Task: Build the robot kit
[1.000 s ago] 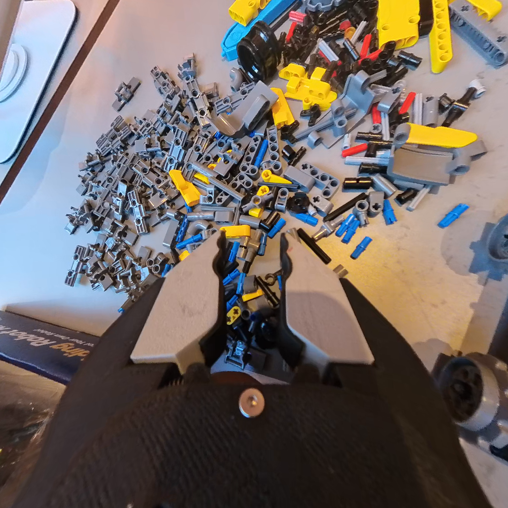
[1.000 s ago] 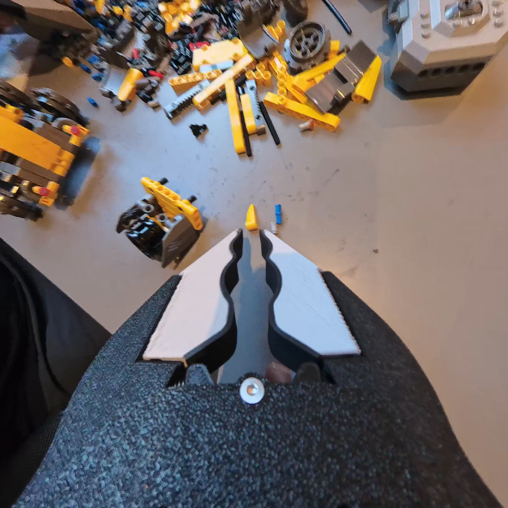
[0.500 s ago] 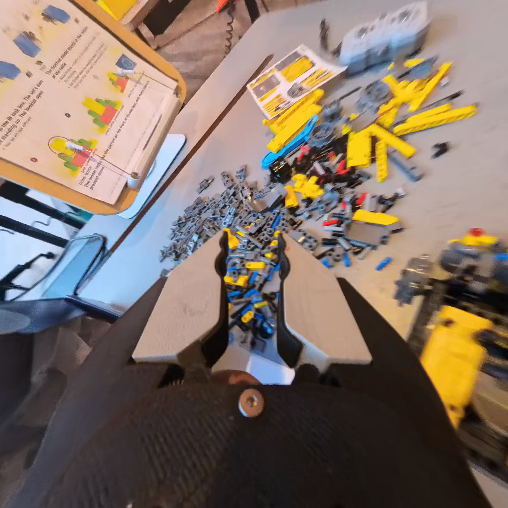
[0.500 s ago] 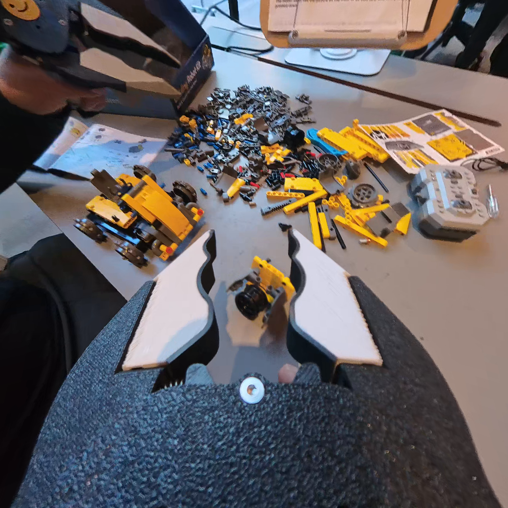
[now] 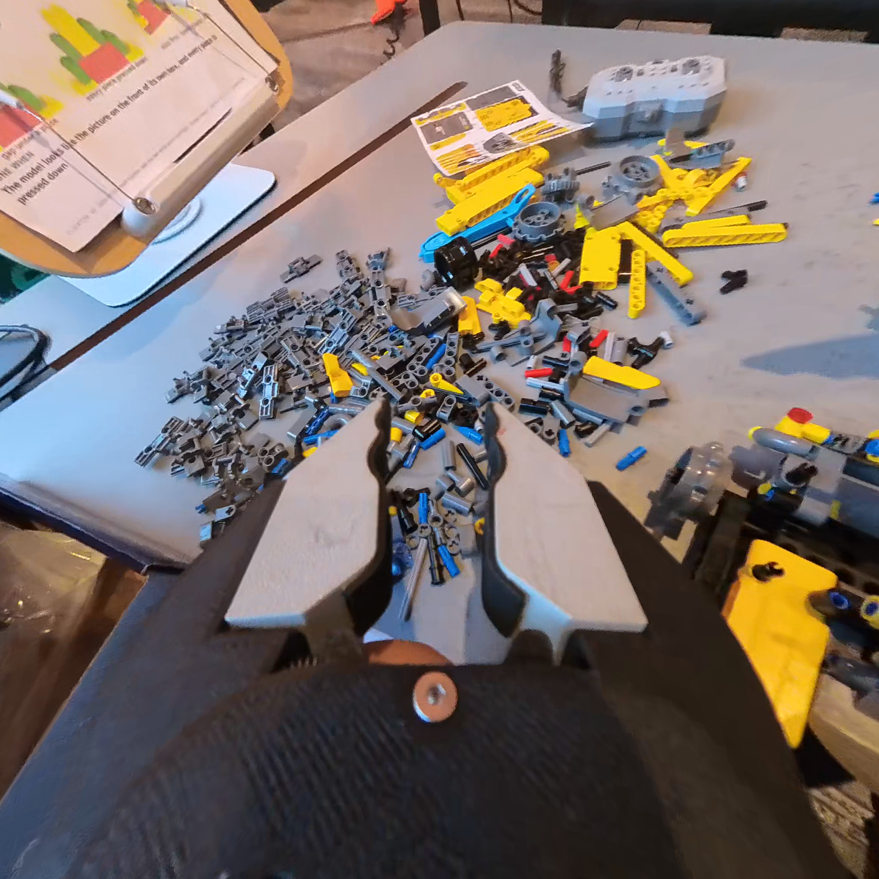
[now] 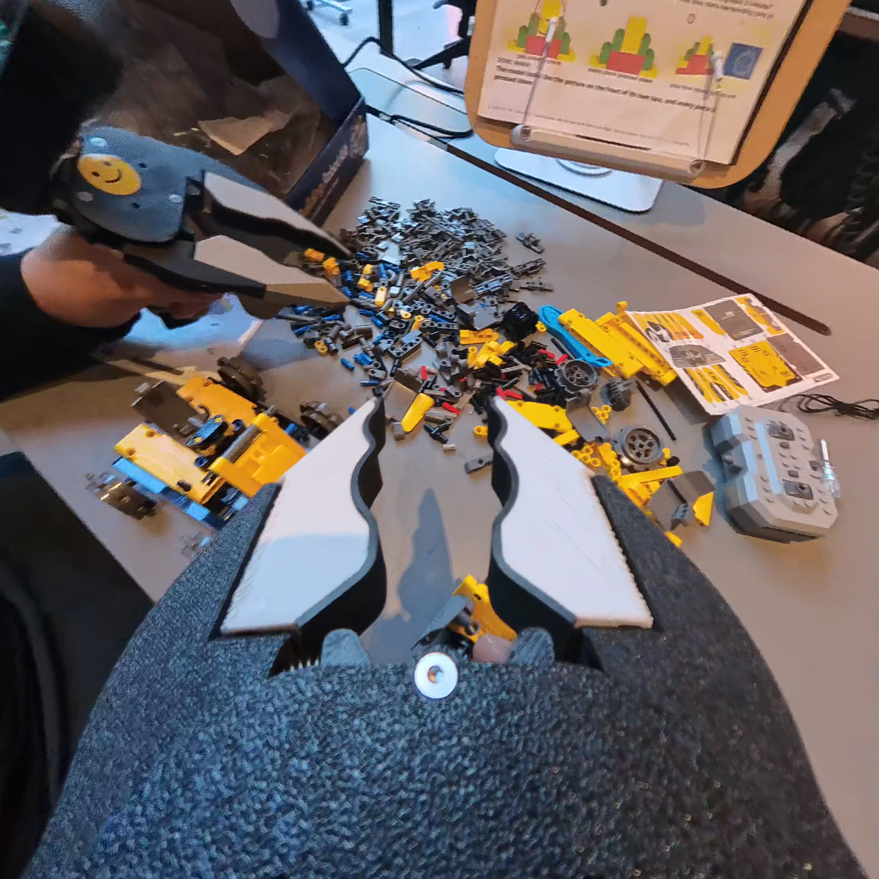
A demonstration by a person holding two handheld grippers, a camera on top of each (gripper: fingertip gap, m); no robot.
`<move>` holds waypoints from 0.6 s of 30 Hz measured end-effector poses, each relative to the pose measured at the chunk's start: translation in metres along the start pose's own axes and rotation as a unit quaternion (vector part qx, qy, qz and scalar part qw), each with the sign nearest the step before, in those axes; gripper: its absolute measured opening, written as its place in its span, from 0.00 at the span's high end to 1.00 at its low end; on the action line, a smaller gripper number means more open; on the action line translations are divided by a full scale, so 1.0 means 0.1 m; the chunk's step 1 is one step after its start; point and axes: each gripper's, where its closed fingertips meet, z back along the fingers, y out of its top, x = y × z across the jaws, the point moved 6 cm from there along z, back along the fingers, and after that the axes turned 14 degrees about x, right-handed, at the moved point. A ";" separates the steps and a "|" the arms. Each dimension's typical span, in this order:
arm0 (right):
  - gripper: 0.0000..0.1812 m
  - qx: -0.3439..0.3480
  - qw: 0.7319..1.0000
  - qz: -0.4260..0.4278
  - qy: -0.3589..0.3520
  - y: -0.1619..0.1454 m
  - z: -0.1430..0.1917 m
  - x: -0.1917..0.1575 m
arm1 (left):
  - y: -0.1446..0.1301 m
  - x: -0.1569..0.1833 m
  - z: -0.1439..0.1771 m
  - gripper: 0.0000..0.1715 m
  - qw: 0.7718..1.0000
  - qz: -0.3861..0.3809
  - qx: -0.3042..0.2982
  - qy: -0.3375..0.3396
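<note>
Office: desk (image 5: 785, 76), monitor stand (image 5: 190, 223).

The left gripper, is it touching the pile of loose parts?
Cannot tell. In the right wrist view the left gripper has its tips at the edge of the pile, overlapping it; no gap or contact shows plainly.

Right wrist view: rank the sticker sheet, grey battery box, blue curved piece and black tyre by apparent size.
1. Sticker sheet, largest.
2. Grey battery box, not far behind; it lies nearer the camera, so the true order is unsure.
3. Blue curved piece.
4. Black tyre, smallest.
</note>
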 end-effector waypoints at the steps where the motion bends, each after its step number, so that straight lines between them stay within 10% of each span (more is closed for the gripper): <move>1: 0.77 0.000 1.000 0.002 -0.012 0.00 -0.03 0.03 | -0.01 0.01 0.00 0.78 1.000 0.004 0.001 -0.003; 18: 0.79 -0.047 0.998 0.034 0.009 -0.06 -0.61 -0.08 | 0.01 0.10 -0.02 0.77 1.000 -0.008 -0.008 -0.010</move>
